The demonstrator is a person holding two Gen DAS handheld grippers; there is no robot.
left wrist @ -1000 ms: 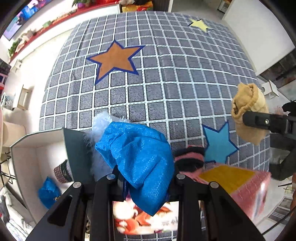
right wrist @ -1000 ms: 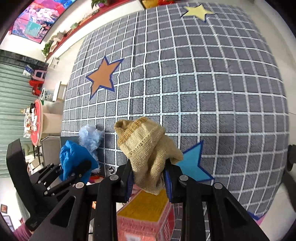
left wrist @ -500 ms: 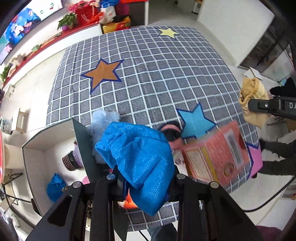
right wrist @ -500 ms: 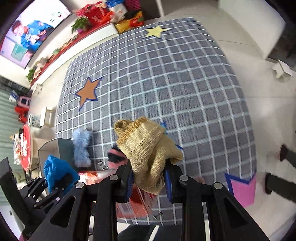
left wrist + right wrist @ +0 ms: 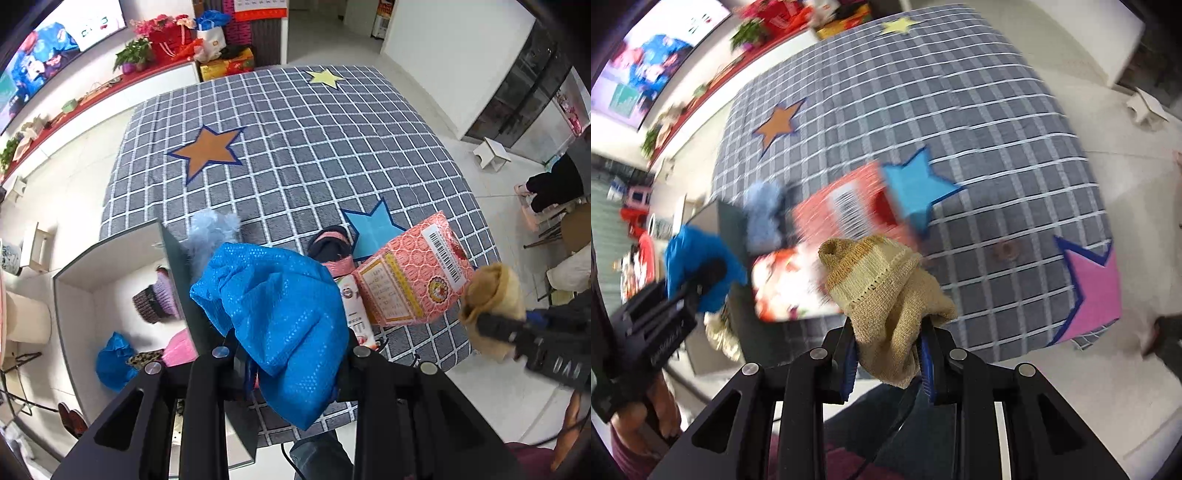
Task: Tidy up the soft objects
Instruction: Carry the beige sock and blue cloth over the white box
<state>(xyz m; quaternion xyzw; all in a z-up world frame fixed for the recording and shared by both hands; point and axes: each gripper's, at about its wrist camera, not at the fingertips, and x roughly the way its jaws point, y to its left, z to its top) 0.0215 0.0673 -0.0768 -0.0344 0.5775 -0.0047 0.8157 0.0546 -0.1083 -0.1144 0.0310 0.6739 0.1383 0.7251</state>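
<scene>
At lower centre of the left wrist view, we found the left tongs clenched on the blue cloth, which bulged above the fingers. The right tongs gripped the tan knit sock likewise. We judged each should be carried over the white box at lower left before letting go.

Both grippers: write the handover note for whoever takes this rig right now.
Left gripper: shut on the blue cloth, held above the bed edge.
Right gripper: shut on the tan knit sock, also in the air.
Done: white box beside the bed already holds a purple knit item and a blue bundle.
Left: light-blue fluffy piece and pink-and-black item lie on the checked bedspread; both held pieces need placing.
</scene>
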